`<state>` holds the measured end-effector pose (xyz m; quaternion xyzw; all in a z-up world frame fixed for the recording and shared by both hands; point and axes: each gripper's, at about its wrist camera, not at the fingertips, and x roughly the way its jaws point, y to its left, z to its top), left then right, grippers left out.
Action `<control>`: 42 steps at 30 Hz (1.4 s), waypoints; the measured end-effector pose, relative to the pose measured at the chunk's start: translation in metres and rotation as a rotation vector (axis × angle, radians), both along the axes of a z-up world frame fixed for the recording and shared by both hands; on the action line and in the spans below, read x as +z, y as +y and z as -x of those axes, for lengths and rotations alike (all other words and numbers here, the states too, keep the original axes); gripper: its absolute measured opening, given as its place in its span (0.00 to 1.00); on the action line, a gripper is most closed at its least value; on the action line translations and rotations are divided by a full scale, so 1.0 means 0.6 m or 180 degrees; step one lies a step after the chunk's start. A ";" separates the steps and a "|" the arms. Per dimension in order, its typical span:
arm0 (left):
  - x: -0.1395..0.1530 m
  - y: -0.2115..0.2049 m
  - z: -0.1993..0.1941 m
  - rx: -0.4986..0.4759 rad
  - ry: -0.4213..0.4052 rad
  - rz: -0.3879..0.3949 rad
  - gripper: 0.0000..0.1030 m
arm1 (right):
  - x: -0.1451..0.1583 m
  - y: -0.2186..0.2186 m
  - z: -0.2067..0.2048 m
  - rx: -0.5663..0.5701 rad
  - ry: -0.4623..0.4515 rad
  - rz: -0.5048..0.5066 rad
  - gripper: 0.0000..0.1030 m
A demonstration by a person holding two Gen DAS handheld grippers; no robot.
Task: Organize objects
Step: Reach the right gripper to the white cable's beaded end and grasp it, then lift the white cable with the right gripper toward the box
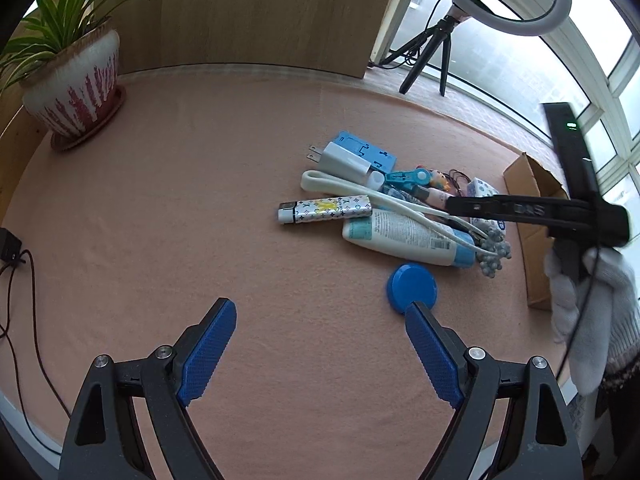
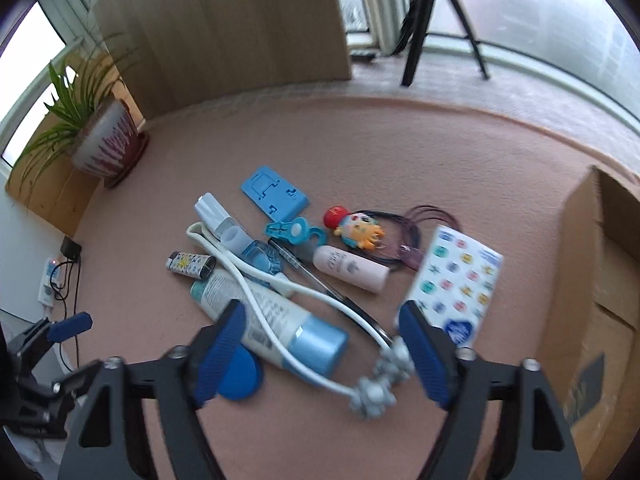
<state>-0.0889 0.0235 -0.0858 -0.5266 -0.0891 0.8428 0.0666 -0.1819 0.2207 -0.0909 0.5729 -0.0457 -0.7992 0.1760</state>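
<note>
Between the right gripper's [image 2: 320, 350] blue-padded jaws, which stood apart and pressed on nothing, lay the blue-capped end of a white lotion tube [image 2: 276, 322] and the knobbly grey head of a white-handled massage roller [image 2: 380, 380]. Just behind sat a patterned tissue pack [image 2: 458, 280] and a pink bottle [image 2: 352, 270]; a brown cardboard box [image 2: 592, 264] stood alongside. Nearby, the left gripper [image 1: 320, 346] hung wide open over bare pink cloth [image 1: 160, 200], one pad tip overlapping a round blue lid [image 1: 410, 284]
</note>
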 end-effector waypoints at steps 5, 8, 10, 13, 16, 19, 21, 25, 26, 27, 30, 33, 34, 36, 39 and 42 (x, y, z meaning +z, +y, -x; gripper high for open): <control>-0.006 -0.007 -0.004 -0.0020 -0.0031 -0.0027 0.86 | -0.050 -0.008 0.027 -0.0031 -0.0340 -0.0044 0.39; -0.012 -0.014 -0.005 0.0008 -0.0056 -0.0080 0.86 | -0.059 0.004 0.009 -0.0096 -0.0546 0.0115 0.39; -0.017 -0.018 -0.005 0.0024 -0.0073 -0.0107 0.86 | -0.064 0.007 -0.011 -0.0065 -0.0643 0.0209 0.39; -0.021 -0.022 -0.005 0.0021 -0.0090 -0.0134 0.86 | -0.068 0.011 -0.054 -0.0071 -0.0765 0.0389 0.39; -0.025 -0.023 -0.005 -0.0001 -0.0112 -0.0116 0.86 | -0.074 0.006 -0.096 -0.0081 -0.0867 0.0623 0.39; -0.028 -0.022 -0.001 -0.0037 -0.0138 -0.0109 0.86 | -0.077 -0.012 -0.131 -0.0074 -0.0917 0.0854 0.39; -0.031 -0.018 0.000 -0.0076 -0.0147 -0.0098 0.86 | -0.078 -0.027 -0.144 -0.0065 -0.0895 0.0904 0.39; -0.033 0.002 0.006 -0.0176 -0.0151 -0.0100 0.86 | -0.068 -0.036 -0.158 -0.0163 -0.0624 0.0718 0.39; -0.034 0.005 0.007 -0.0188 -0.0148 -0.0113 0.86 | -0.066 -0.033 -0.160 -0.0247 -0.0564 0.0609 0.37; -0.034 0.009 0.008 -0.0199 -0.0144 -0.0123 0.86 | -0.066 -0.031 -0.159 -0.0286 -0.0527 0.0500 0.31; -0.035 0.019 0.009 -0.0259 -0.0145 -0.0128 0.86 | -0.074 -0.013 -0.165 -0.0498 -0.0481 0.0451 0.15; -0.037 0.028 0.013 -0.0292 -0.0161 -0.0124 0.86 | -0.078 0.003 -0.168 -0.0642 -0.0460 0.0463 0.09; -0.037 0.029 0.014 -0.0303 -0.0158 -0.0127 0.86 | -0.077 0.009 -0.171 -0.0694 -0.0436 0.0450 0.09; -0.035 0.034 0.014 -0.0322 -0.0154 -0.0132 0.86 | -0.076 0.026 -0.176 -0.0819 -0.0412 0.0425 0.09; -0.033 0.046 0.016 -0.0365 -0.0145 -0.0152 0.86 | -0.081 0.058 -0.189 -0.1044 -0.0428 0.0506 0.10; -0.033 0.064 0.020 -0.0439 -0.0140 -0.0164 0.86 | -0.079 0.087 -0.205 -0.1273 -0.0405 0.0510 0.11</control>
